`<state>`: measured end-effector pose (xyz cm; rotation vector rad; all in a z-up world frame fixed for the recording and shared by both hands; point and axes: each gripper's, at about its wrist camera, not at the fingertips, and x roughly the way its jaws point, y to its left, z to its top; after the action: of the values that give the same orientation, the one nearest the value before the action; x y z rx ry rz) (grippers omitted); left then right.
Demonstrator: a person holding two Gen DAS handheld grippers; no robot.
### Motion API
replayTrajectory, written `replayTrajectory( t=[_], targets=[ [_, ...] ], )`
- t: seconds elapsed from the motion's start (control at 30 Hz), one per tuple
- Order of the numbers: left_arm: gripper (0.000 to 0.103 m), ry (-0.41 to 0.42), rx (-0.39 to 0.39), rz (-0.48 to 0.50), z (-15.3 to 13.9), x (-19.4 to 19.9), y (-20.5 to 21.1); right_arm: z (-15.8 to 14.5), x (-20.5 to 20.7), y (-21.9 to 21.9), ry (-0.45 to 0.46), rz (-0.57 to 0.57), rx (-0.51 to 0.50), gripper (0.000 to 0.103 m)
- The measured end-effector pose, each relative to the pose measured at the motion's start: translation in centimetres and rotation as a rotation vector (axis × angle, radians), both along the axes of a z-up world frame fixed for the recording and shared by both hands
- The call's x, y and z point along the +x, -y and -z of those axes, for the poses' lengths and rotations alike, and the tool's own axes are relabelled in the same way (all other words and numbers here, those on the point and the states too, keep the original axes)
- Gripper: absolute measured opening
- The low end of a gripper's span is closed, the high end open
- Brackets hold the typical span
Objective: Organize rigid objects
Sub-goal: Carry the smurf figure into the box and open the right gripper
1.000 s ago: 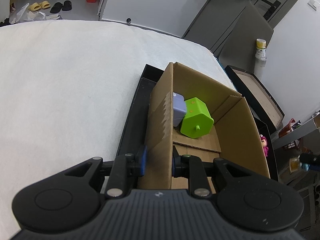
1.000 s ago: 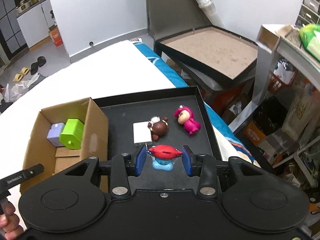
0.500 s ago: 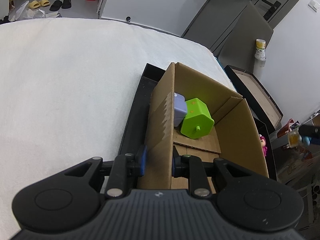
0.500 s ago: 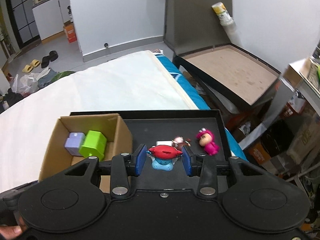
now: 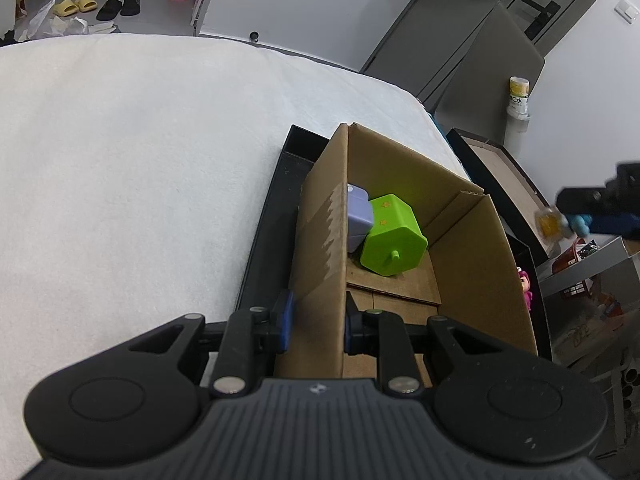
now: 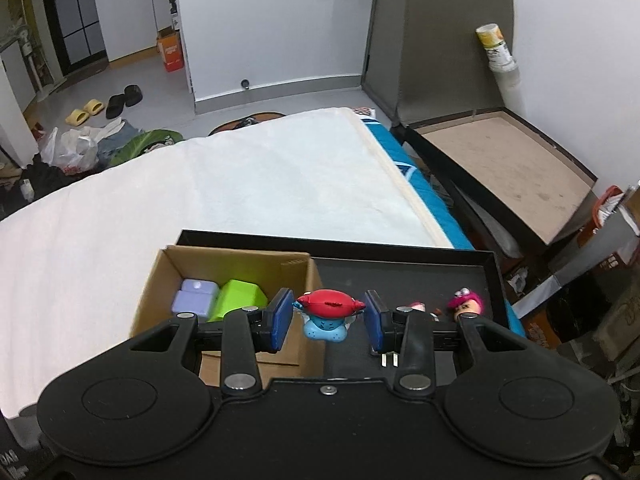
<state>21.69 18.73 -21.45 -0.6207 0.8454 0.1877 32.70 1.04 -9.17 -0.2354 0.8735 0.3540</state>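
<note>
Meanwhile, the right gripper (image 6: 327,316) clamps a red-and-blue figurine (image 6: 329,314), held above the black tray (image 6: 400,256), at three o'clock of the cardboard box (image 6: 224,260). The left gripper (image 5: 318,320) pinches the box's wall; a green block (image 5: 394,236) and a lilac block (image 5: 359,218) lie inside.

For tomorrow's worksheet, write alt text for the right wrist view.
The right gripper holds a small blue figure with a red cap above a black tray. To its left, a cardboard box holds a lilac block and a green block; a pink figure is at right.
</note>
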Motion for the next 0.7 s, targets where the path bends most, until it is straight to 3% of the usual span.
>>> replayTrajectory(
  t=[0.63,0.7],
  targets=[
    [0.022,0.005,-0.017,-0.002,0.2,-0.2,-0.3,2.7,0.9,-5.5,-0.009,-0.069,-0.09,0.039],
    [0.022,0.007,-0.014,-0.002,0.2,-0.2,-0.3,3.1,1.0,-5.5,-0.014,-0.056,-0.108,0.047]
  ],
)
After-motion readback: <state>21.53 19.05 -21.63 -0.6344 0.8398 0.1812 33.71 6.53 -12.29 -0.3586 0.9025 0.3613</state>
